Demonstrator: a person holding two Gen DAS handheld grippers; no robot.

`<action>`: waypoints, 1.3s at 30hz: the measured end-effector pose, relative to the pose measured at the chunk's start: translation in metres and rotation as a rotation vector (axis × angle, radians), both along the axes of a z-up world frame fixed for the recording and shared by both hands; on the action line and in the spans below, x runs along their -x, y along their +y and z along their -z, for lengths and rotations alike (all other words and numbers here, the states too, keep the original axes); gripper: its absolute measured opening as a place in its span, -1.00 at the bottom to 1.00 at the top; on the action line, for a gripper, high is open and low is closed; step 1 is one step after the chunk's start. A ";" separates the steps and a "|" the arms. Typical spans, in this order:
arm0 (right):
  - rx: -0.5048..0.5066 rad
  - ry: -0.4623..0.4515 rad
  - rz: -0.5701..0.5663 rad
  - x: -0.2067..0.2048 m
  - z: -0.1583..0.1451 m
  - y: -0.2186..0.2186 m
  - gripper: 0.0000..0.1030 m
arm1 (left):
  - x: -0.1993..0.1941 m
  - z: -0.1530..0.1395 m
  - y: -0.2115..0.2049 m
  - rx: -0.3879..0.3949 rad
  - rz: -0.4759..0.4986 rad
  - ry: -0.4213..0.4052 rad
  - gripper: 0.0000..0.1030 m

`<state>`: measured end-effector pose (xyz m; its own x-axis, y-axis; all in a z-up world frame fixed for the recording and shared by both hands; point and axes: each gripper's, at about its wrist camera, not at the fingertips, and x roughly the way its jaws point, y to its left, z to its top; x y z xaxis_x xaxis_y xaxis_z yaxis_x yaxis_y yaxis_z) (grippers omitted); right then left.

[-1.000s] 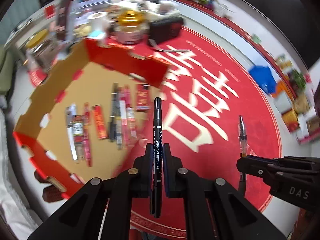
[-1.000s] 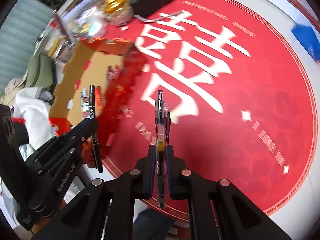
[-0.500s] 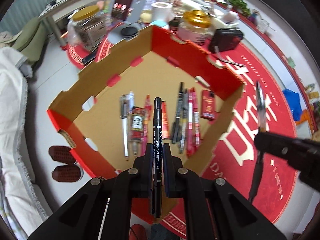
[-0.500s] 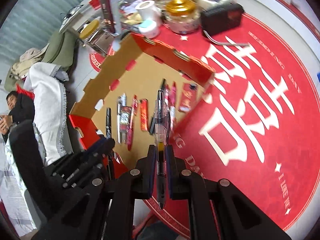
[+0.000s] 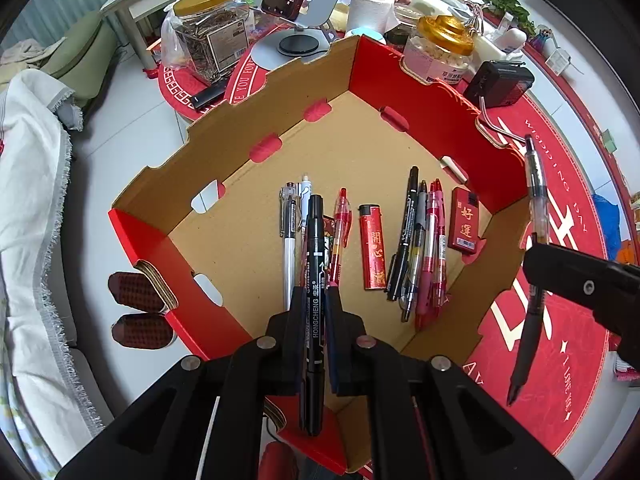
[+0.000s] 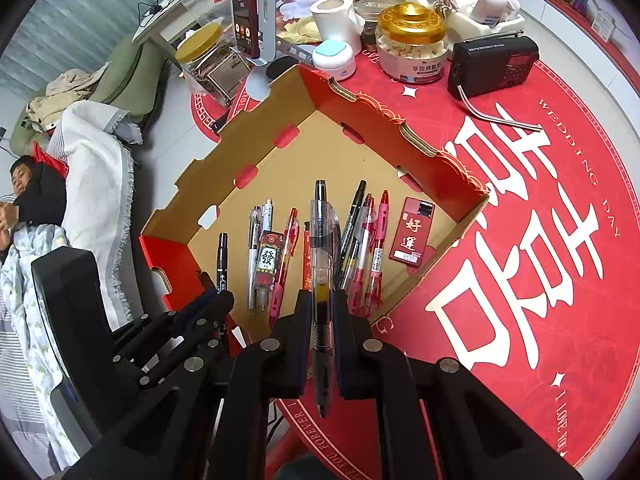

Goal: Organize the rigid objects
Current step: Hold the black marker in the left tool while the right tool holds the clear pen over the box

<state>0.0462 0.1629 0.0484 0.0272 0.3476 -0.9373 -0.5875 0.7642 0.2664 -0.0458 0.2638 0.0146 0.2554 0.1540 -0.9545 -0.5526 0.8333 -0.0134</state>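
Pens and lighters lie in rows on the floor of the red-and-brown cardboard tray (image 5: 248,148), which sits on the round red mat (image 6: 560,184). From left to right in the left wrist view I see a white pen (image 5: 289,240), a red pen (image 5: 341,232), a red lighter (image 5: 373,252), a bundle of black and pink pens (image 5: 420,248), then a flat red lighter (image 5: 464,220) near the right wall. My left gripper (image 5: 316,304) is clenched on a black marker (image 5: 314,272), held lengthwise between the pads, above the left group. My right gripper (image 6: 322,304) grasps a clear pen (image 6: 321,248) with a black grip, hanging above the middle of the tray in its own view. Behind the tray stand a gold-lidded jar (image 6: 412,44) and a black radio (image 6: 494,64).
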 end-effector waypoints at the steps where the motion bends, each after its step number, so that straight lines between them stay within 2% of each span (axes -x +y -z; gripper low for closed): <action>1: 0.000 0.000 0.000 0.000 0.000 0.000 -0.79 | -0.001 0.001 0.001 0.002 0.000 0.001 -0.82; 23: 0.014 0.003 0.007 -0.005 0.005 -0.001 -0.79 | -0.003 0.008 0.004 0.005 -0.002 0.027 -0.82; 28: -0.004 -0.003 0.009 -0.008 0.001 0.004 -0.79 | -0.004 0.000 0.010 -0.006 -0.015 0.014 -0.82; 39: -0.040 -0.024 0.001 -0.003 -0.028 0.008 -0.79 | 0.001 -0.032 0.015 -0.027 -0.028 -0.023 -0.82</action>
